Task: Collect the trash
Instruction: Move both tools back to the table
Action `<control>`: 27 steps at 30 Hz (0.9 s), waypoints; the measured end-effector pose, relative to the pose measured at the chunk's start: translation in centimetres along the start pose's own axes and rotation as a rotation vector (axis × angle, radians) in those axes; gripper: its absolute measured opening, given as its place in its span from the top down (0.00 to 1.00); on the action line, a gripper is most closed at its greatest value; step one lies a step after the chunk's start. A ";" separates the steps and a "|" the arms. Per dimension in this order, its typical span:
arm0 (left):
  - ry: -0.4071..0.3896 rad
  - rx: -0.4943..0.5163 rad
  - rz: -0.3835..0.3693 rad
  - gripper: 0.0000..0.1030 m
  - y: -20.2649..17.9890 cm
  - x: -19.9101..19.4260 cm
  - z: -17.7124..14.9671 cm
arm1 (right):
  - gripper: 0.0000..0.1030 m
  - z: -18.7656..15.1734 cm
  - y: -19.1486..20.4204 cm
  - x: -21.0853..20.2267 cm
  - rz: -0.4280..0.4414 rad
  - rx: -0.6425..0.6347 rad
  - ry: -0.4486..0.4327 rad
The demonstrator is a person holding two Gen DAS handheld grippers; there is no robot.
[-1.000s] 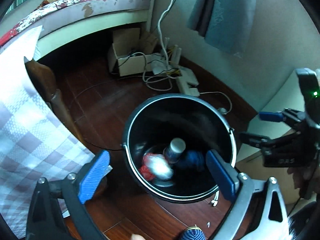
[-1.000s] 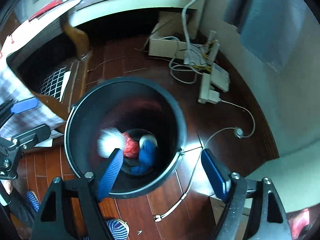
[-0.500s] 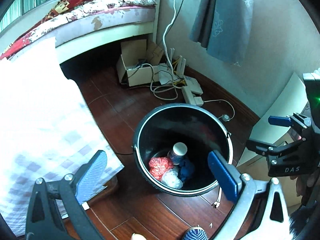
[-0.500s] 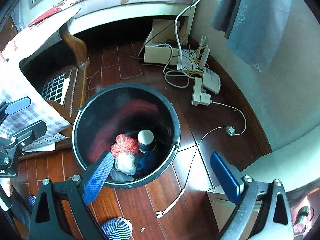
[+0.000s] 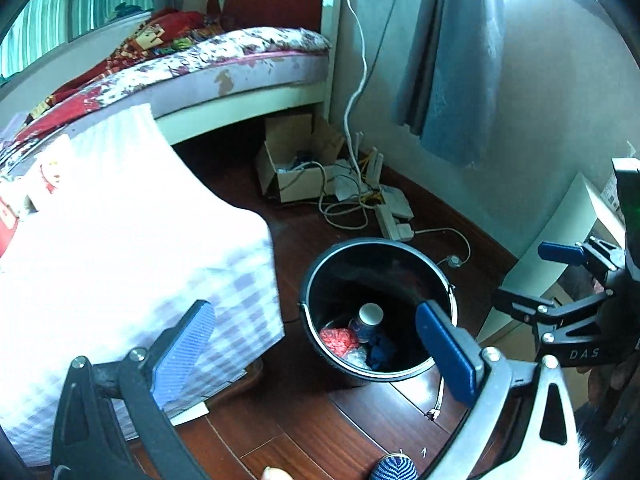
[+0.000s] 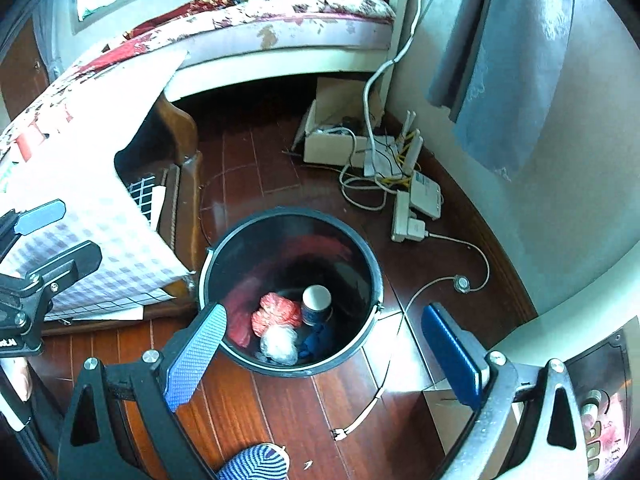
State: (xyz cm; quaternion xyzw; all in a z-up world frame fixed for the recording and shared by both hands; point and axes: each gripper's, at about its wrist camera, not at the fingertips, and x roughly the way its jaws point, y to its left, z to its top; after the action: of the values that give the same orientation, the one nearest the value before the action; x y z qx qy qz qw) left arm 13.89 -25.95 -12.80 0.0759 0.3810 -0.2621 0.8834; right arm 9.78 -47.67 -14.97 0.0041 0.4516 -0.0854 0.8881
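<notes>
Blue-padded and spread wide, the left claw [image 5: 312, 344] and the right claw [image 6: 324, 354] both hang empty above the floor, and both have risen: a second ago the cameras sat almost on the black bucket [image 6: 362, 248], whereas now its whole rim shows lower in each view, with the bed [image 6: 304, 20] in sight at 12 o'clock. A striped slipper toe [image 6: 256, 462] shows at 6 o'clock. Inside the bucket, which was a blur of falling pieces a second ago, the load has settled: a clear crumpled wrapper [image 6: 280, 342] nearest, a red mesh wad [image 6: 276, 312] at 10 o'clock of it, a blue scrap [image 6: 318, 340] at 3 o'clock, and an upright paper cup [image 6: 316, 300] behind. I judge this drop finished, both claws free for more. Beyond lie a power strip [image 6: 404, 220] and a cardboard box [image 6: 332, 144].
</notes>
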 end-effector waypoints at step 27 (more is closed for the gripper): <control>-0.104 -0.128 0.119 0.01 7.7 -8.9 -3.0 | 0.03 1.5 9.5 -6.2 0.090 -0.098 -0.104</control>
State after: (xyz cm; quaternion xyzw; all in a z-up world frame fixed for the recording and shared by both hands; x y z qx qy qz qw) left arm 10.96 -14.82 -9.06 0.0278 0.3454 -0.1879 0.9191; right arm 8.87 -37.52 -9.73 -0.0235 0.4077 -0.0231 0.9125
